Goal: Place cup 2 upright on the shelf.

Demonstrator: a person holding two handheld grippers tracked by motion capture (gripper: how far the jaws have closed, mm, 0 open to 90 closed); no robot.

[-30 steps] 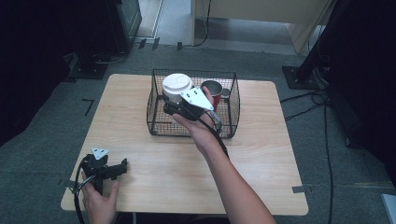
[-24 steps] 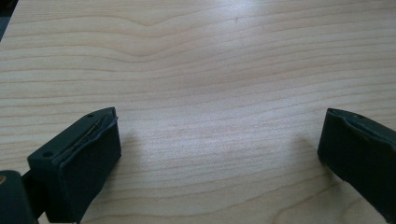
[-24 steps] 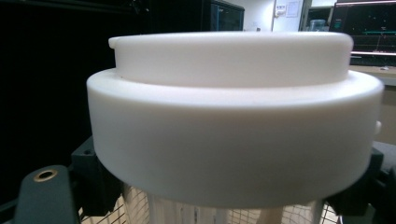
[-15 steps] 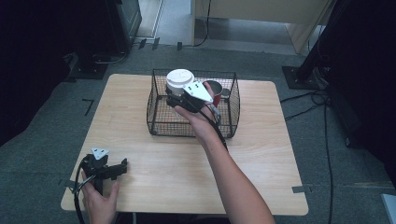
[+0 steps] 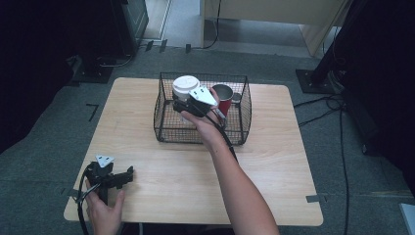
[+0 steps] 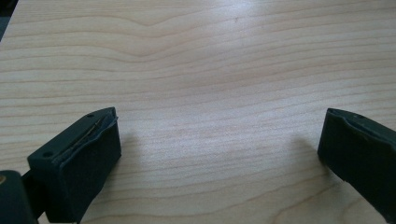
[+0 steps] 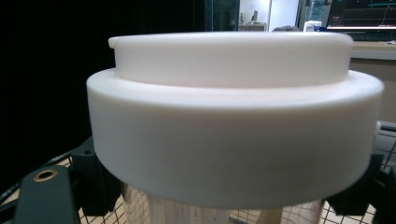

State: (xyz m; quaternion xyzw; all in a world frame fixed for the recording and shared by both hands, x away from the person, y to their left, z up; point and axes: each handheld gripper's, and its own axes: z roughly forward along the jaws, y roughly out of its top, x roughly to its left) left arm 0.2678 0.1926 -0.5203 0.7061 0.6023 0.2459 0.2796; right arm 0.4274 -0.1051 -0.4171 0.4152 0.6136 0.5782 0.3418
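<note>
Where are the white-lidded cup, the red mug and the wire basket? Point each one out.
white-lidded cup (image 5: 185,86), high view, on the top of its white lid.
red mug (image 5: 226,103), high view, on its red side wall below the rim.
wire basket (image 5: 166,120), high view, on its front left mesh wall.

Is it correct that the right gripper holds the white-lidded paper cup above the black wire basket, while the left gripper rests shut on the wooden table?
Not quite: the left gripper is open, its jaws wide apart over the bare wooden table in the left gripper view. The rest holds: the right gripper grips the white-lidded paper cup above the black wire basket.
</note>
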